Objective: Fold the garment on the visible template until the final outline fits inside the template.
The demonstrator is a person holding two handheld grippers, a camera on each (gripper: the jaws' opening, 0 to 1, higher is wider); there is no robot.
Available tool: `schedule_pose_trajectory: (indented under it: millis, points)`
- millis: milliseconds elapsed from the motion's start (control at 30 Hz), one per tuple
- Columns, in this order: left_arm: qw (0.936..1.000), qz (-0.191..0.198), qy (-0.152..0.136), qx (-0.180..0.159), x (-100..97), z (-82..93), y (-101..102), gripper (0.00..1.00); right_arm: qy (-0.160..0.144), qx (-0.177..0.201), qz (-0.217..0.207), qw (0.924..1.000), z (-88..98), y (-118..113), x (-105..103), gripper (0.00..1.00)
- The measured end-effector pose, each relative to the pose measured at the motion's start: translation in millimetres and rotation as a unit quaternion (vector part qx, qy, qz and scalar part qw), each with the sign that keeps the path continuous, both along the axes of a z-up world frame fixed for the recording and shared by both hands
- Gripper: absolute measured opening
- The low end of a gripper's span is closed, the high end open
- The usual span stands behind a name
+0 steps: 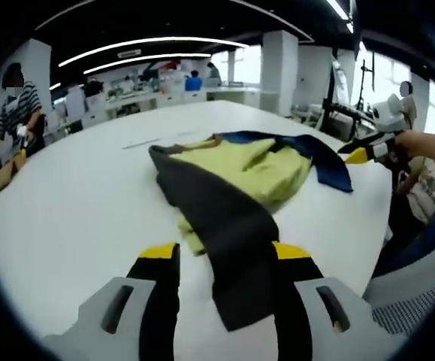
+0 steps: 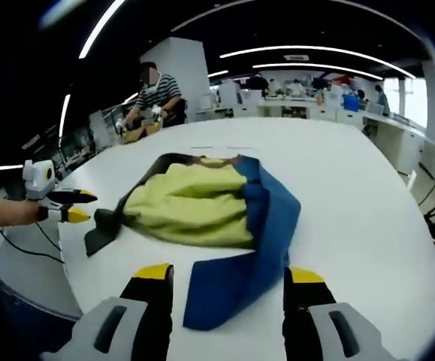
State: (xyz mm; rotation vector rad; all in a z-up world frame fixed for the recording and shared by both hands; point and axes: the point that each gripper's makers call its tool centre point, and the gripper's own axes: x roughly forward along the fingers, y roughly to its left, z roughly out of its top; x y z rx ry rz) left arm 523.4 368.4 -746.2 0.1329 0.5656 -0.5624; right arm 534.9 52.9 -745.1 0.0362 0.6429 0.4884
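Between our open left gripper (image 1: 225, 259) jaws lies the garment's (image 1: 247, 169) dark sleeve (image 1: 225, 226); the blue sleeve (image 2: 240, 278) lies between our open right gripper (image 2: 228, 278) jaws, so we can grab both.

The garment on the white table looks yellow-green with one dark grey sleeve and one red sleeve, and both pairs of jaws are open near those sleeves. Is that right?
Nearly. There is no red sleeve: the second sleeve is blue, as the right gripper view shows. The rest holds: the garment is yellow-green with a dark grey sleeve, it lies on the white table, and the left gripper and right gripper are open by the sleeves.
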Motion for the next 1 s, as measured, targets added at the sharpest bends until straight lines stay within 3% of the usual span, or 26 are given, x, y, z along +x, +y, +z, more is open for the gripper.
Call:
schedule_pose_trajectory:
  millis: [133,267,400,600,667,700,1000]
  points:
    - [0.9996,0.007,0.021,-0.018,-4.0,-12.2,-1,0.39,0.008,0.008,-0.023,0.9997,-10.3,-1,-6,0.44]
    - [0.999,0.011,0.038,-0.02,-4.5,-22.0,0,0.28,0.019,0.001,-0.043,0.9989,-24.5,-2,-11,0.36]
    - [0.9983,0.016,0.045,-0.032,-3.5,-25.2,-3,0.2,0.024,0.003,-0.059,0.998,-30.5,-2,-13,0.26]
    - [0.998,0.017,0.057,-0.019,-3.4,-35.1,0,0.01,0.013,-0.012,-0.077,0.9969,-35.1,-8,-9,0.11]
    - [0.9974,0.021,0.064,-0.023,-3.8,-36.8,2,0.0,0.013,-0.021,-0.078,0.9967,-36.5,-11,-9,0.04]
    - [0.9972,0.022,0.066,-0.027,-4.5,-36.3,2,0.0,0.012,-0.025,-0.078,0.9965,-36.3,-13,-8,0.0]
    - [0.9964,0.039,0.054,-0.053,-7.6,-8.0,15,0.0,-0.003,-0.027,-0.081,0.9964,-23.9,-22,-4,0.0]
